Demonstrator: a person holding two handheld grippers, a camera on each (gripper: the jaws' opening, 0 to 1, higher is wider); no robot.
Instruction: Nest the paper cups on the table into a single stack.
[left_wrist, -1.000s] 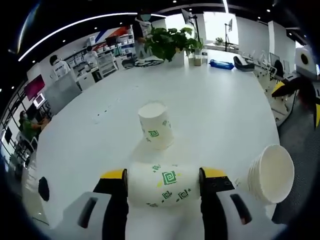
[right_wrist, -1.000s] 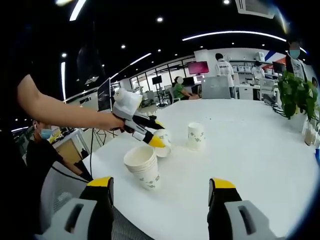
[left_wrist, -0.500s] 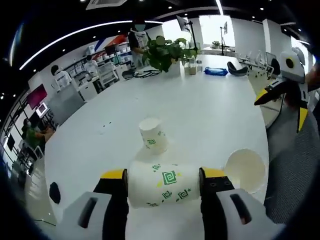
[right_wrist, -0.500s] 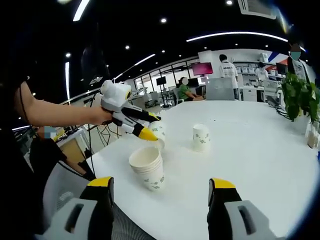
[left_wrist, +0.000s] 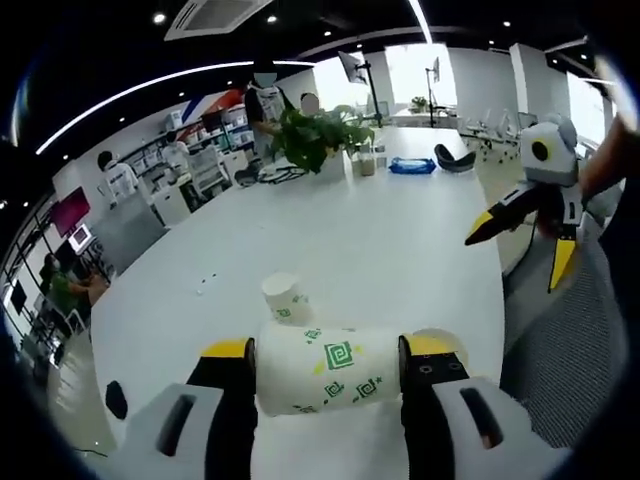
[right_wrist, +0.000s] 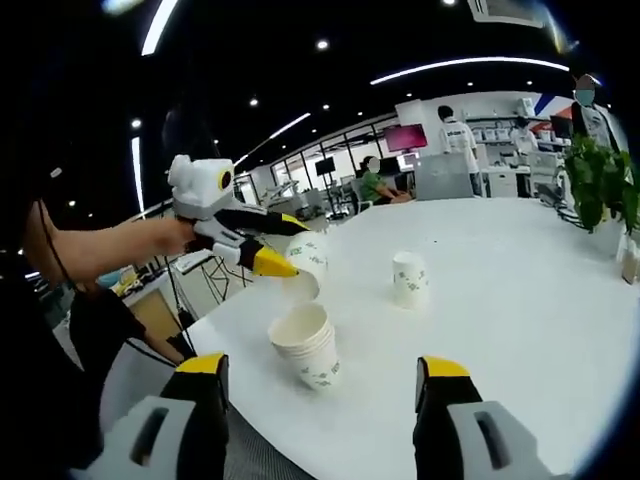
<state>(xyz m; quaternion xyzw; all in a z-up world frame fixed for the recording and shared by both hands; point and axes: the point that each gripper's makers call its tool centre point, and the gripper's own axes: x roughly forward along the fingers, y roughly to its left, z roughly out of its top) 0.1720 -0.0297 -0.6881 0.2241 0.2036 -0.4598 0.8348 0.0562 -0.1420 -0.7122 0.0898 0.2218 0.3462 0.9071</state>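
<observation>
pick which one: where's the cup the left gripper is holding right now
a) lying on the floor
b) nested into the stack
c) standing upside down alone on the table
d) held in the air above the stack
d: in the right gripper view the left gripper clamps the paper cup in the air over the stack of cups, clear of it.

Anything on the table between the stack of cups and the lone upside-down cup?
No. In the right gripper view the table is bare between the stack of cups and the upside-down cup. The left hand-held gripper holds its cup above the stack.
</observation>
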